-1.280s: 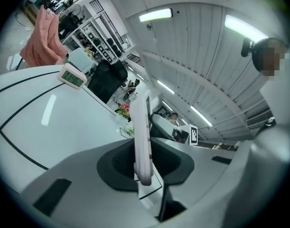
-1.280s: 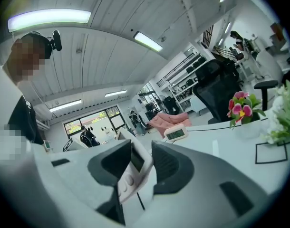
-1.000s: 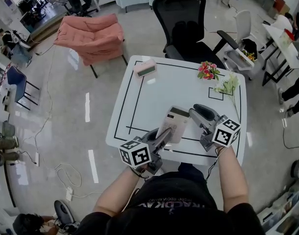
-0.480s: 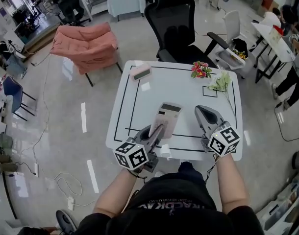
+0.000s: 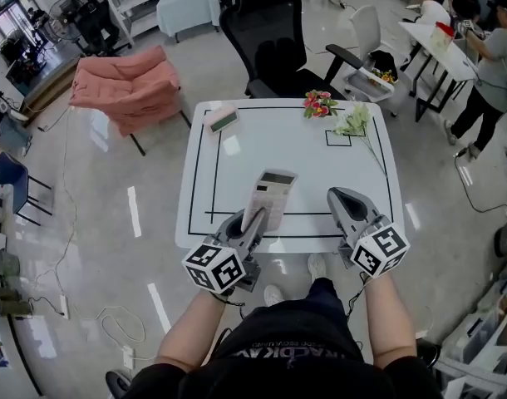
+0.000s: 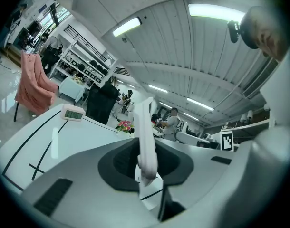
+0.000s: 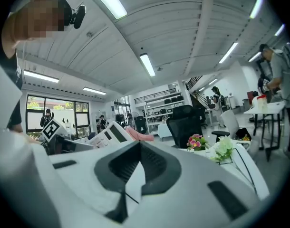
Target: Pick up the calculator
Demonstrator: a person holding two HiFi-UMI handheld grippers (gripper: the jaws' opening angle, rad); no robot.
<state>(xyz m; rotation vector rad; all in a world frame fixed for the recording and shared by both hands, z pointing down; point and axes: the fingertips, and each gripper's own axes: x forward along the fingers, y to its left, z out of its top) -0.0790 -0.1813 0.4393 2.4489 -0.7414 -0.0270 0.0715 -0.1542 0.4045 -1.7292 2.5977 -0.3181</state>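
In the head view, the calculator (image 5: 268, 198) is a pale, cream-coloured slab with a dark display strip at its far end. Its keys are too small to read. It hangs over the near edge of the white counter (image 5: 307, 158), tilted. The left gripper (image 5: 254, 217) pinches its near end, and the forearm reaches forward from the body. The right gripper (image 5: 342, 198) points forward beside it, apart from the calculator.

In the left gripper view, the calculator (image 6: 144, 127) stands edge-on, a thin white blade. The fingers (image 6: 64, 175) are clamped on its lower end. A pink timer (image 6: 72, 112) sits on the counter (image 6: 35, 137) beyond, its digits unreadable.

In the right gripper view, the right gripper (image 7: 138, 167) has its fingers pressed together on nothing. The calculator (image 7: 110, 134) shows at the left with its display and key rows facing up.
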